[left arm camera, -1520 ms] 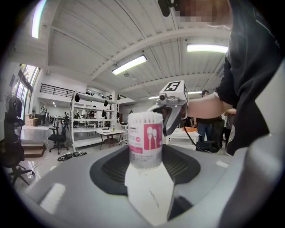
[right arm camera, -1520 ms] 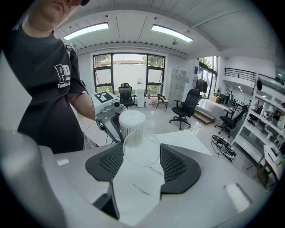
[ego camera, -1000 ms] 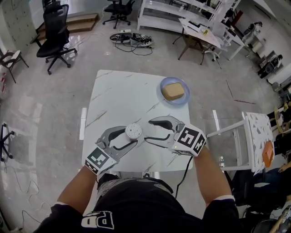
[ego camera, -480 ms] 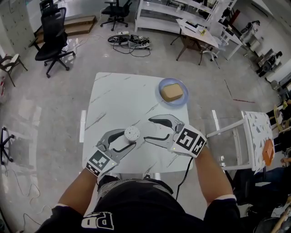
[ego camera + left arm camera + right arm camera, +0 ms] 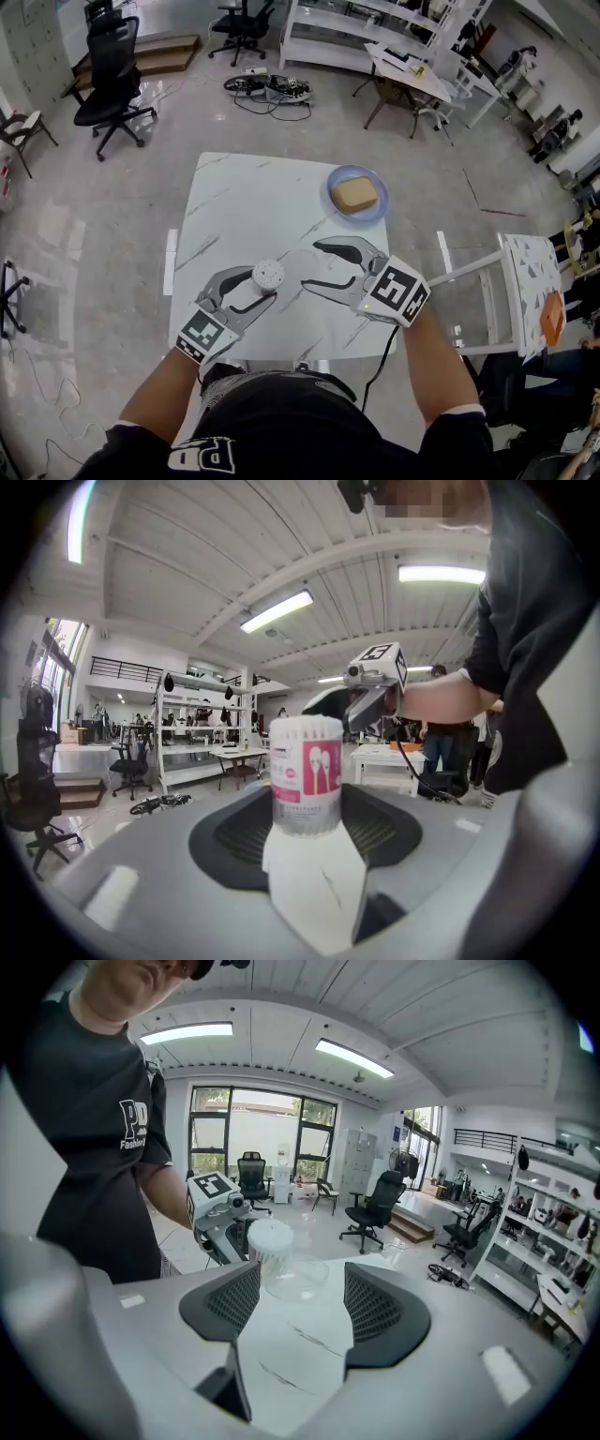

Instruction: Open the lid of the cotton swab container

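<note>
The cotton swab container [image 5: 268, 275] is a small clear cylinder with a pink label [image 5: 306, 772], standing upright on the white marble table [image 5: 244, 197] near its front edge. Its top shows white swab tips [image 5: 270, 1238]. My left gripper [image 5: 264, 283] is shut on it, a pad pressed to each side [image 5: 246, 829]. A clear round lid [image 5: 296, 1279] lies on the table beside the container, just past the tips of my right gripper [image 5: 302, 1288]. That right gripper [image 5: 310, 264] stands open and empty, a short way right of the container.
A blue plate [image 5: 378, 208] with a tan block [image 5: 355, 192] sits at the table's far right. A white side table [image 5: 530, 281] stands to the right, a black office chair [image 5: 112, 70] far left, and cables [image 5: 272, 89] lie on the floor beyond.
My right gripper has drawn back slightly to the right, away from the container, still open. The left gripper and the container have barely shifted.
</note>
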Demonstrator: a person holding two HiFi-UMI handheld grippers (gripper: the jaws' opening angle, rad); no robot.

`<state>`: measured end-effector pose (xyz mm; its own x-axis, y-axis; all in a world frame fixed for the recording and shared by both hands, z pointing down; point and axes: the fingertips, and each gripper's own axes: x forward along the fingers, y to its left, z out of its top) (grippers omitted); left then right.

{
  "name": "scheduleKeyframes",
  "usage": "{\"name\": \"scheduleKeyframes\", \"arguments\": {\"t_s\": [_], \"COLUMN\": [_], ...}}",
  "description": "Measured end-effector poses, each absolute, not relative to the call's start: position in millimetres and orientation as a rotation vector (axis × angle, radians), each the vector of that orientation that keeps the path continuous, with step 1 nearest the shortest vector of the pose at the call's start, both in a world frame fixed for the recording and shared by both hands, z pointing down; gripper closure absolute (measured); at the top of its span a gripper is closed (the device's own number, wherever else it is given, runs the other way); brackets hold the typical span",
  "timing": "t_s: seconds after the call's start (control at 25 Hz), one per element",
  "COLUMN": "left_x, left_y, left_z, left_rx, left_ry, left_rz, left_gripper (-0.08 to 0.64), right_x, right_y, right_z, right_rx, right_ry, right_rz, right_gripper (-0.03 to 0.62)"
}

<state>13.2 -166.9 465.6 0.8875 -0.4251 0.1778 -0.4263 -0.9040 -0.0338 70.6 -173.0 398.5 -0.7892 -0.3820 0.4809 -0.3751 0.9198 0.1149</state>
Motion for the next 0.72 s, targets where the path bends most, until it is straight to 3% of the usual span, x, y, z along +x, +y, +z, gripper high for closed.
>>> {"name": "scheduleKeyframes", "arguments": {"t_s": [0.64, 0.72], "left_x": [-23, -25], "left_y": [-198, -200], "left_z": [463, 461], "left_rx": [2.936, 2.919], "left_ry": [-0.955, -0.989], "left_rz": [0.23, 0.215], "left_gripper": [0.276, 0.276], "right_x": [98, 103], "right_y": [-192, -190], "right_z": [397, 396], "right_rx": [1.041, 1.107], "right_ry": [-2.67, -2.677], "right_rz": [0.151, 0.183], "right_gripper": [0.338, 0.369]}}
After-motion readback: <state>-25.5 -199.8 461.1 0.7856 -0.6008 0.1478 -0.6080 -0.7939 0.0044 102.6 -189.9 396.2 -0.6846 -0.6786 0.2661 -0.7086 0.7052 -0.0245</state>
